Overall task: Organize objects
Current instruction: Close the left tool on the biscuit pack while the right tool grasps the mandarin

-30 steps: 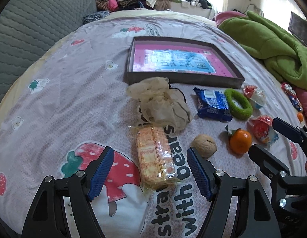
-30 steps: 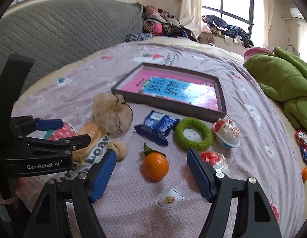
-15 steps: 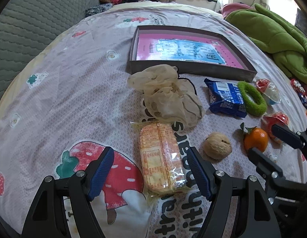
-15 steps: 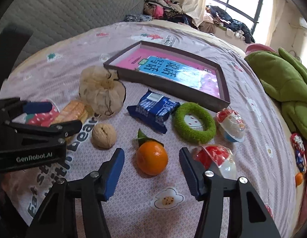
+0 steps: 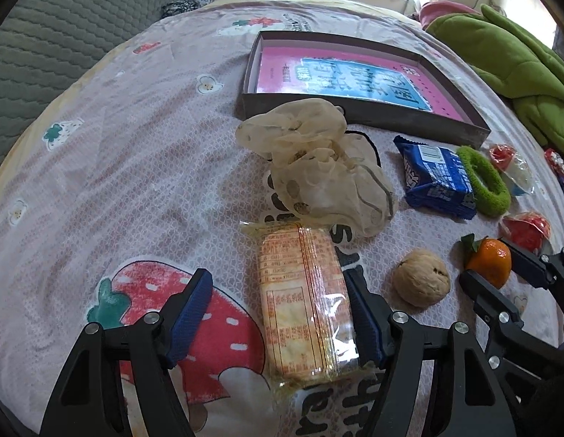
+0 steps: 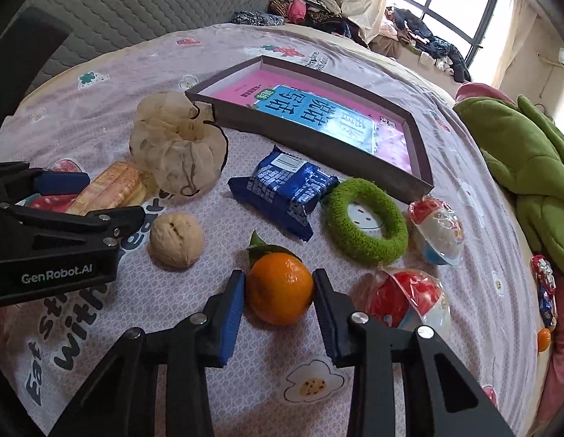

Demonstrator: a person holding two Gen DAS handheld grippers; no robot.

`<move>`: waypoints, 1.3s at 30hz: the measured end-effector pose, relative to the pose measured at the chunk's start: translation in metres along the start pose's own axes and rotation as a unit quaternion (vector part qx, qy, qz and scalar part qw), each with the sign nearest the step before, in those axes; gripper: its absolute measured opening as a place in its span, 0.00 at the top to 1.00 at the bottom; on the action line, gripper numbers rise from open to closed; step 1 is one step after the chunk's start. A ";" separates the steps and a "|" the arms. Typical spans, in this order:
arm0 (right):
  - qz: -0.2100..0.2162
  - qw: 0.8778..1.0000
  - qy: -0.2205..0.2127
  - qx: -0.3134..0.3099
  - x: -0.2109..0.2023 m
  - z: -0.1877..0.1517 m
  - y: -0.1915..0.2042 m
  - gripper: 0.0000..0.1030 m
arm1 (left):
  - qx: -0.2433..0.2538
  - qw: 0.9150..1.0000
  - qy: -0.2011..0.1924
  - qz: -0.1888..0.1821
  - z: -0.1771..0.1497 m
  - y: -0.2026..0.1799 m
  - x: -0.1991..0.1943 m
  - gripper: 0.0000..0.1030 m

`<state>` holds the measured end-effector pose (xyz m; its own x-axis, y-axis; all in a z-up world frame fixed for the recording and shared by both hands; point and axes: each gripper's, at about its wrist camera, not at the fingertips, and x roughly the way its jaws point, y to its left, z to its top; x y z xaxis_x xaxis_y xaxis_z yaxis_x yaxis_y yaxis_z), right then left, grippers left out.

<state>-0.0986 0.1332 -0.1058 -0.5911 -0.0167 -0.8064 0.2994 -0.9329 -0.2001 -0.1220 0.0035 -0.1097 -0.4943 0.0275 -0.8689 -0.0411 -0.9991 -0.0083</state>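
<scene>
Orange and leafy, the tangerine [image 6: 279, 293] sits on the printed bedsheet [image 6: 355, 393] between the right gripper [image 6: 278, 313] pads, which are closing; whether both pads press it yet is hard to tell. Beside it lie a walnut [image 6: 176, 239], a blue snack packet [image 6: 284, 191] and a green fuzzy ring [image 6: 365, 222]. The left gripper [image 5: 278, 322] stands spread around a cracker pack [image 5: 304, 298], one pad at its edge. A grey box lid [image 5: 358, 114] lies beyond; its far corner is cut off.
</scene>
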 end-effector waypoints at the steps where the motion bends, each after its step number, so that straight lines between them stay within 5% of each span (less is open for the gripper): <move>1: -0.001 1.000 -0.001 -0.001 0.000 0.000 0.001 0.63 | 0.001 1.000 -0.001 0.002 0.000 -0.001 0.001 0.28; 10: 0.006 1.000 -0.014 0.007 0.001 0.000 -0.004 0.63 | -0.003 1.000 -0.007 -0.004 0.002 -0.003 0.005 0.35; 15: 0.008 1.000 -0.016 0.010 0.001 0.000 -0.003 0.64 | -0.004 1.000 -0.010 -0.015 -0.001 -0.006 0.000 0.61; 39: 0.030 0.998 -0.026 0.046 -0.027 -0.004 -0.011 0.64 | 0.005 0.999 -0.027 -0.024 -0.014 -0.010 -0.041 0.61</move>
<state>-0.0833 0.1456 -0.0840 -0.6138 -0.0899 -0.7843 0.2668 -0.9586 -0.0990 -0.0896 0.0122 -0.0812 -0.5381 0.0766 -0.8394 -0.0743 -0.9963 -0.0433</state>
